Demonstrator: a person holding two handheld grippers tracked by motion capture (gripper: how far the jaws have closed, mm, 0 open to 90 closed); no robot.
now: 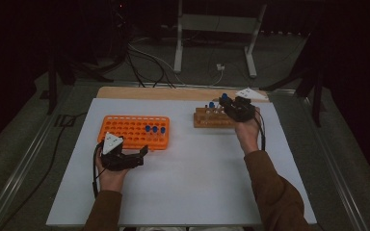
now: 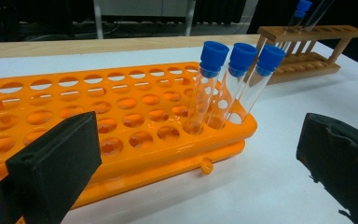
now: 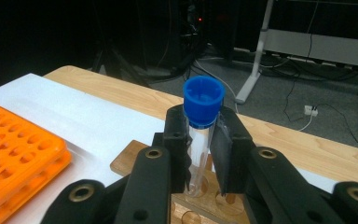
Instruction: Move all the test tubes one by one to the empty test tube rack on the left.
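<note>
Landmark for all positions: the orange plastic tube rack (image 1: 136, 131), a flat tray with many round holes, lying on the white worktop (image 1: 192, 178).

Right hand-held gripper (image 1: 227, 102): sits to the right of the orange rack, well apart from it, over the brown wooden tube rack (image 1: 213, 119) at the far right part of the worktop. In the right gripper view its jaws are clamped on a clear glass test tube with a blue screw cap (image 3: 200, 140). Pads press on the glass just under the cap. The tube stands upright, its lower end above a hole in the wooden rack's top board; whether the tip is clear of the hole cannot be told. Another blue-capped tube (image 1: 211, 105) stands in the wooden rack just beside the held one, on the side toward the orange rack.

Left hand-held gripper (image 1: 143, 155): rests just in front of the orange rack's near edge, by its right-hand corner. Jaws are spread wide with nothing between them; in the left gripper view the black pads (image 2: 56, 158) frame the rack's near corner.

Orange rack contents: three clear tubes with blue caps (image 2: 235, 84) in a row at its right end, leaning slightly. Remaining holes in sight are vacant.
</note>
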